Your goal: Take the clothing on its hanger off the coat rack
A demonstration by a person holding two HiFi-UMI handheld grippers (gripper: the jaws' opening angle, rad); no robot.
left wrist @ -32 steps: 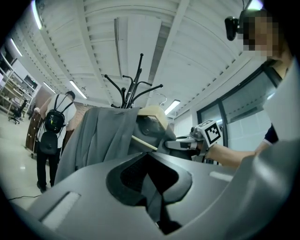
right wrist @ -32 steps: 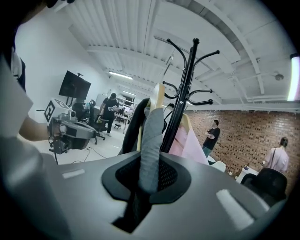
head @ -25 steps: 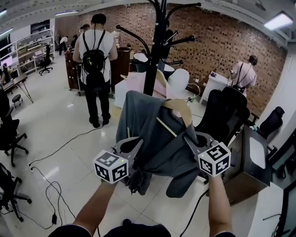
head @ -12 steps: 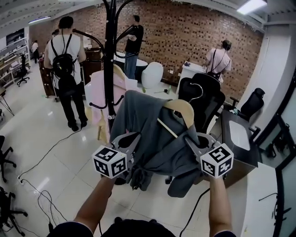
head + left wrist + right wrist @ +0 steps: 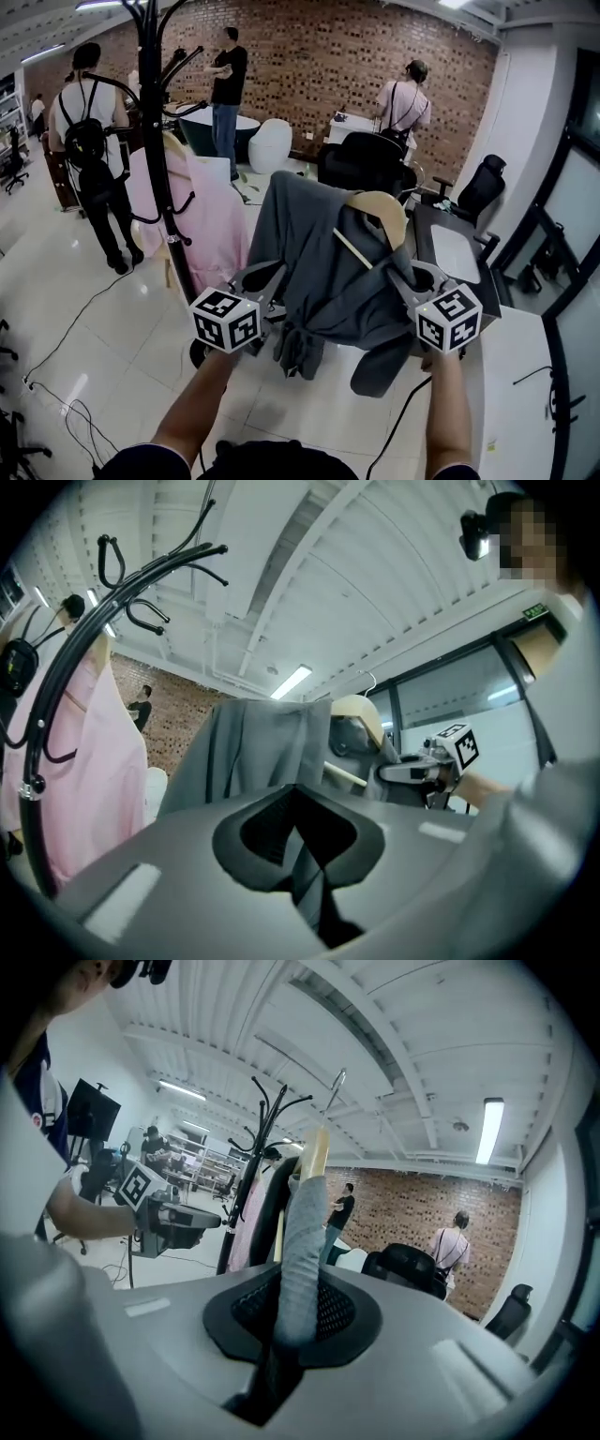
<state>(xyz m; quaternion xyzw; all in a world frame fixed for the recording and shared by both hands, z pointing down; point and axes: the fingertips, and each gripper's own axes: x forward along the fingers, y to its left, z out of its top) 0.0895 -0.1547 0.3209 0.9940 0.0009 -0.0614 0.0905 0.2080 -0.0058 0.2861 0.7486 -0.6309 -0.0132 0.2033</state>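
Note:
A grey garment (image 5: 328,262) hangs on a wooden hanger (image 5: 380,208) and is held up between both grippers, apart from the black coat rack (image 5: 155,141) at the left. My left gripper (image 5: 261,281) is shut on the garment's left side, and grey cloth (image 5: 253,752) runs down between its jaws (image 5: 305,855). My right gripper (image 5: 412,277) is shut on the right side, where a fold of grey cloth (image 5: 302,1241) passes through its jaws (image 5: 291,1321). The hanger's hook (image 5: 336,1087) sticks up free, touching nothing.
A pink garment (image 5: 202,216) still hangs on the coat rack. A black office chair (image 5: 366,164) stands behind the grey garment and a white table (image 5: 455,253) at the right. Three people stand by the brick wall. Cables (image 5: 66,328) run across the floor at the left.
The grey garment on its hanger has come away to the right with both grippers. The coat rack now stands well to the left in the head view, with the pink garment uncovered.

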